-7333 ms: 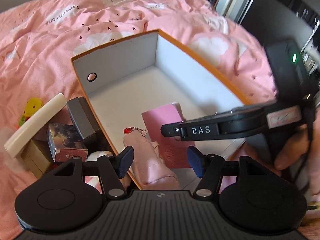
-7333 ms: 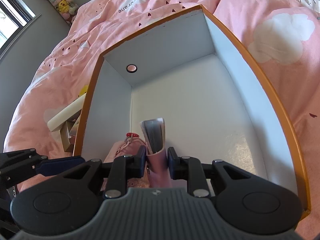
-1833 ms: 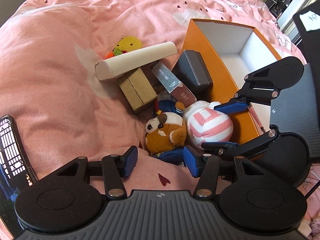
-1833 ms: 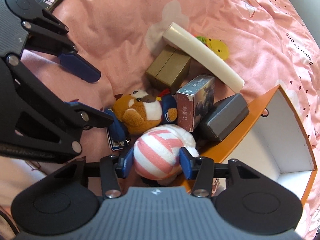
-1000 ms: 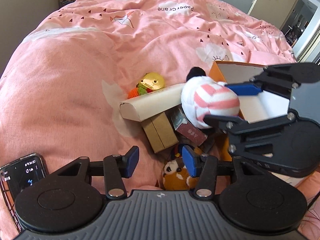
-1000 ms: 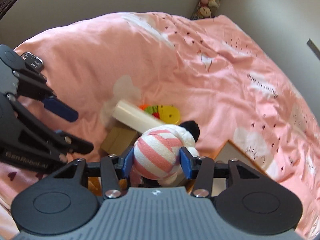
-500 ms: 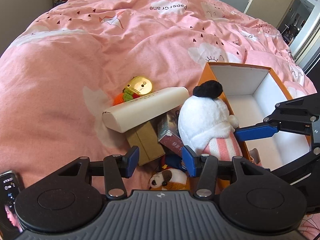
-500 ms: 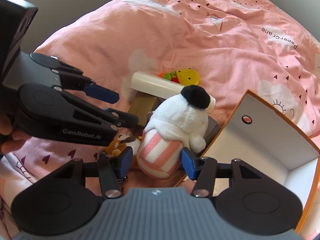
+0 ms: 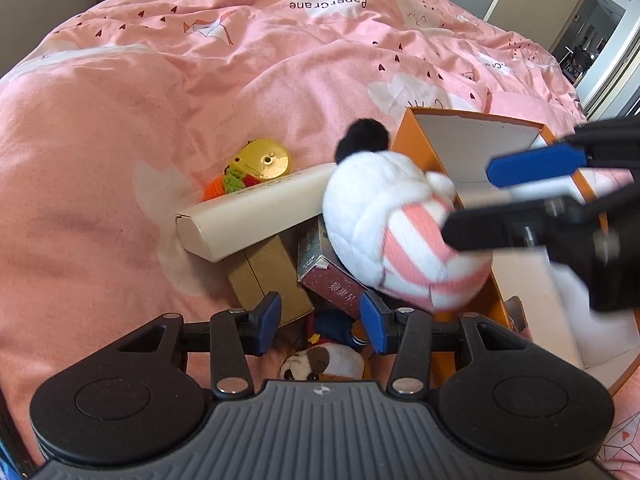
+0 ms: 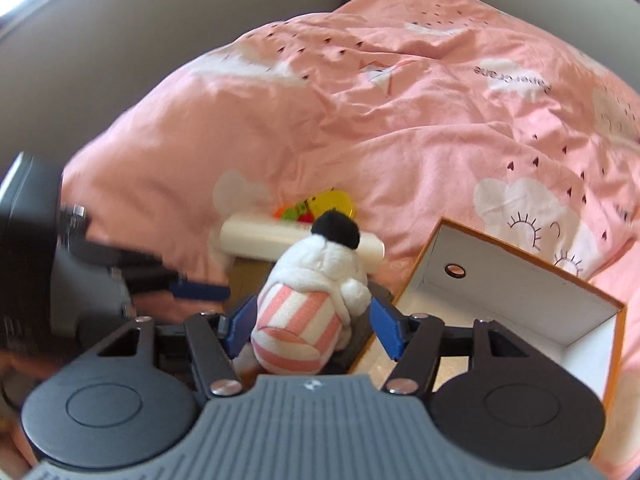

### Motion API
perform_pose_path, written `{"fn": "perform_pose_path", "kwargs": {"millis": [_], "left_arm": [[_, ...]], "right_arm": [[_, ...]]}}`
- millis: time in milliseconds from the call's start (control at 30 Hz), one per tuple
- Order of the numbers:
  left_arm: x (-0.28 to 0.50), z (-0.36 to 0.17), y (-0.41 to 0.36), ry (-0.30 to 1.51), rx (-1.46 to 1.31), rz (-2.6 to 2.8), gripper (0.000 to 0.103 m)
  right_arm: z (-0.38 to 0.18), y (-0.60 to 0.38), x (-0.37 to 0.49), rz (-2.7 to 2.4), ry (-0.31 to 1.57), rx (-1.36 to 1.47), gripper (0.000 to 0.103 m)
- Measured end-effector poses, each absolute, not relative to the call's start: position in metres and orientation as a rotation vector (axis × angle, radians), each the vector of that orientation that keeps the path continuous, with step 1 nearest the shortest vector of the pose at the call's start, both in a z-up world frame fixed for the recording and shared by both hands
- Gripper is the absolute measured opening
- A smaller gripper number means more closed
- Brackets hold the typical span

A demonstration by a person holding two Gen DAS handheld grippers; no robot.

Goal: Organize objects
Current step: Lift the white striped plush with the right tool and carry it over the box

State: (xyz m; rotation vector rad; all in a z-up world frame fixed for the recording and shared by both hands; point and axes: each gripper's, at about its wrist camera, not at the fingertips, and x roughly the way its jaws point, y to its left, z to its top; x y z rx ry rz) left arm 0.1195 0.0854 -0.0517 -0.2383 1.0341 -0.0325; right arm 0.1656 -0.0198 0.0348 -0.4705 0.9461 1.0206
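The striped plush toy (image 10: 308, 312) sits between the fingers of your right claw (image 10: 310, 330) — jaws spread, grip uncertain — above the orange box's (image 9: 424, 152) edge. Your left claw (image 9: 320, 322) gapes empty over the bed's (image 9: 200, 60) clutter.

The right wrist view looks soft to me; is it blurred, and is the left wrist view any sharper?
Right wrist view: blurred throughout, the left gripper smeared. Left wrist view: mostly sharp; only the striped plush and right gripper are motion-blurred. Both views bend with fisheye distortion.
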Motion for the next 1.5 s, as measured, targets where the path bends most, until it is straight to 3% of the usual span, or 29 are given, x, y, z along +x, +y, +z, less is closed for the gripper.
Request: {"fn": "perform_pose_path", "kwargs": {"millis": [100, 167, 600, 767, 1133, 1300, 1500], "left_arm": [[0.12, -0.054, 0.082, 1.039, -0.225, -0.04, 0.051], [0.118, -0.053, 0.085, 1.034, -0.221, -0.031, 0.051], [0.122, -0.041, 0.113, 0.978, -0.435, -0.024, 0.051], [0.127, -0.045, 0.101, 0.983, -0.384, -0.011, 0.05], [0.126, -0.05, 0.106, 0.99, -0.427, -0.03, 0.044], [0.128, -0.054, 0.109, 1.008, -0.436, -0.021, 0.035], [0.125, -0.062, 0.115, 1.026, -0.449, -0.008, 0.035]], "right_arm": [[0.023, -0.003, 0.176, 0.976, 0.98, -0.46, 0.062], [0.017, 0.002, 0.184, 1.006, 1.056, -0.402, 0.044], [-0.002, -0.016, 0.147, 1.005, 1.096, -0.57, 0.042], [0.001, -0.02, 0.14, 1.009, 1.048, -0.623, 0.042], [0.014, -0.009, 0.137, 1.089, 0.848, -0.78, 0.068], [-0.001, 0.009, 0.144, 1.122, 0.833, -0.859, 0.071], [-0.014, 0.016, 0.148, 1.149, 0.887, -0.846, 0.071]]}}
